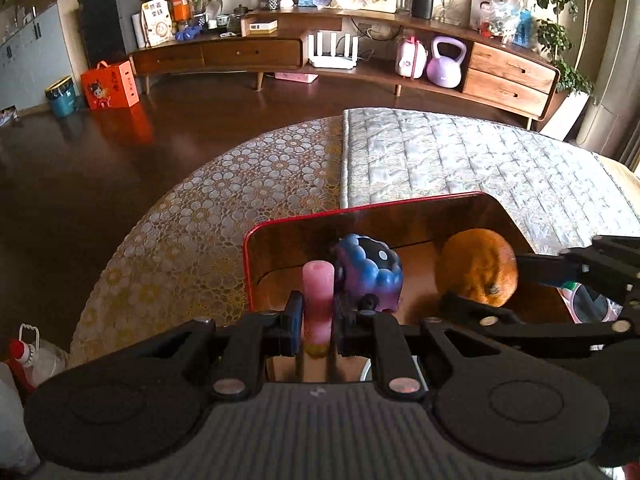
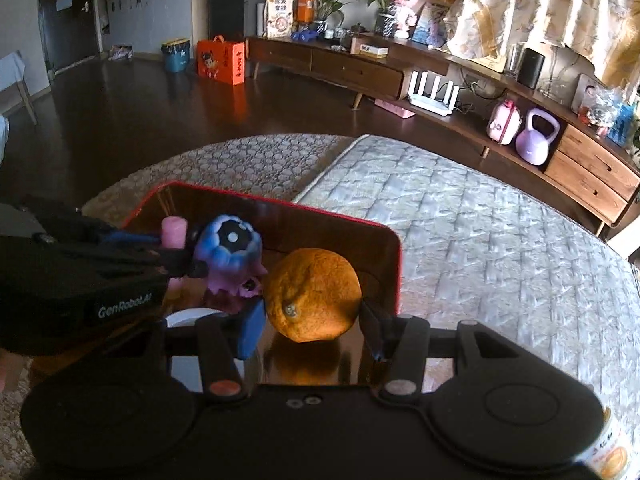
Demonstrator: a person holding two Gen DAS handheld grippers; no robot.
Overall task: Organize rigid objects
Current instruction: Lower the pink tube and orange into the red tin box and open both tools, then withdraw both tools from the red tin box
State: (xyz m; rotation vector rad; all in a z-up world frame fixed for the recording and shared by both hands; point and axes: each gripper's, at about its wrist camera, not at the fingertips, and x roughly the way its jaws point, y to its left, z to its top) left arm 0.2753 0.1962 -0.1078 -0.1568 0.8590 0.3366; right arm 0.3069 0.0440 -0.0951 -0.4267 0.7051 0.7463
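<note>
A red-rimmed wooden tray [image 1: 360, 210] [image 2: 394, 264] lies on the table. My left gripper [image 1: 316, 322] is shut on an upright pink cylinder [image 1: 318, 300] [image 2: 174, 232] over the tray's near left part. A blue and purple toy figure [image 1: 370, 274] [image 2: 232, 254] stands in the tray just right of the cylinder. My right gripper [image 2: 314, 326] is shut on an orange [image 2: 314, 294] [image 1: 476, 268] over the tray's right part. The right gripper also shows in the left wrist view [image 1: 488, 280], and the left gripper in the right wrist view [image 2: 168, 250].
The table has a floral lace cloth [image 1: 192, 240] and a quilted silver mat [image 1: 460, 160] [image 2: 460, 220]. A colourful object [image 1: 588, 300] lies at the tray's right end. A can [image 2: 612, 452] stands at the right wrist view's lower right. A plastic bag [image 1: 36, 352] sits below the table's left.
</note>
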